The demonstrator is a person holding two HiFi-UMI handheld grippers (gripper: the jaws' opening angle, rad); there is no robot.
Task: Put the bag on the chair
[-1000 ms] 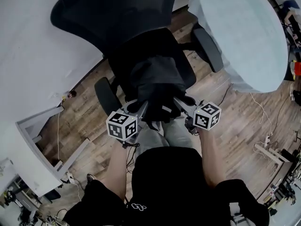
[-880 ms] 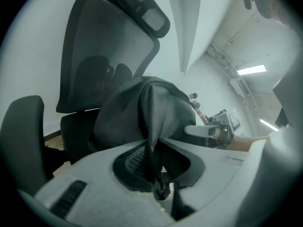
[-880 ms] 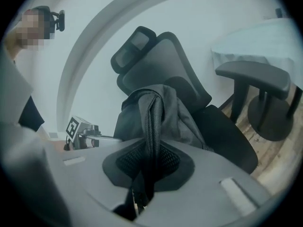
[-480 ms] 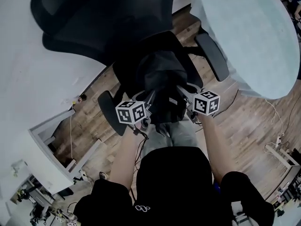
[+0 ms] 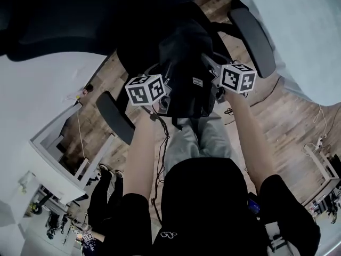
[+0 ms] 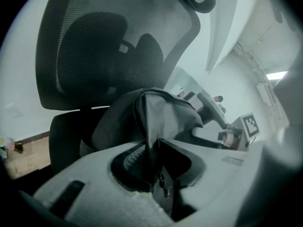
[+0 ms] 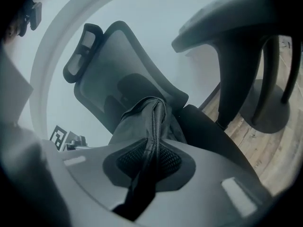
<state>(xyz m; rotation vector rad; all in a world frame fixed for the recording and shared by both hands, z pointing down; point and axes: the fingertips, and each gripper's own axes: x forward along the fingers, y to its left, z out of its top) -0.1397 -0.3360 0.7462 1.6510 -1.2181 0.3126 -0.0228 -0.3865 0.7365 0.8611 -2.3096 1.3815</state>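
In the head view a black fabric bag (image 5: 186, 97) hangs between my two grippers over the seat of a black mesh office chair (image 5: 80, 15). My left gripper (image 5: 168, 89) pinches a fold of the bag (image 6: 161, 112); its jaws are opening, with the fabric still between them. My right gripper (image 5: 206, 64) is shut on a dark strap-like edge of the bag (image 7: 142, 122). The chair's mesh backrest (image 6: 109, 41) rises right behind the bag, and the seat (image 7: 213, 131) lies just under it. I cannot tell whether the bag touches the seat.
The chair's armrests (image 5: 114, 116) (image 5: 256, 33) flank the bag. A pale round table (image 5: 303, 31) stands at the right, its dark pedestal (image 7: 246, 79) close to the chair. A white desk (image 5: 48, 95) is at the left. Cables (image 5: 160, 143) trail over the wood floor.
Both grippers have carried the bag forward, further over the seat and closer to the backrest. The chair now fills the upper part of the head view.
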